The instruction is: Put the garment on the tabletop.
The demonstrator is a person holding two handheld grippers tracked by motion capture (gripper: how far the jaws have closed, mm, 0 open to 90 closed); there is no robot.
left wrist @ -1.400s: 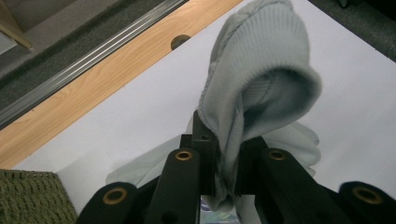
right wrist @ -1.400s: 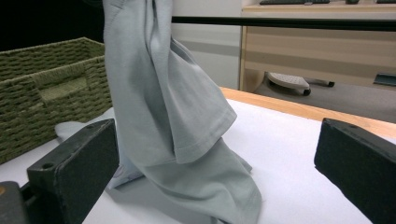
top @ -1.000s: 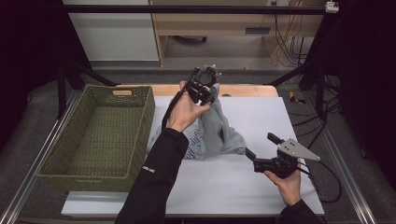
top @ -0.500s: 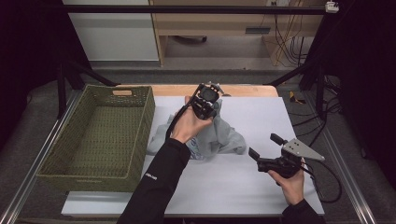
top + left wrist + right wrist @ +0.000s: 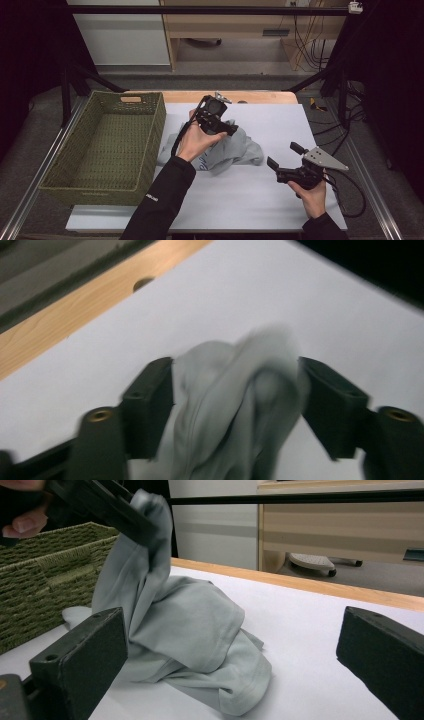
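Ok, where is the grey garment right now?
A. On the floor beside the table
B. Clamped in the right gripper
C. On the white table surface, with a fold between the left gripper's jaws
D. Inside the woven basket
C: the grey garment lies bunched on the white table beside the woven basket, and a fold rises between the jaws of the left gripper.

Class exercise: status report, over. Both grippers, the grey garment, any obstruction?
Left gripper jaws just opening, grey garment between them. Right gripper open, apart from it. Green basket beside; nothing in the way.
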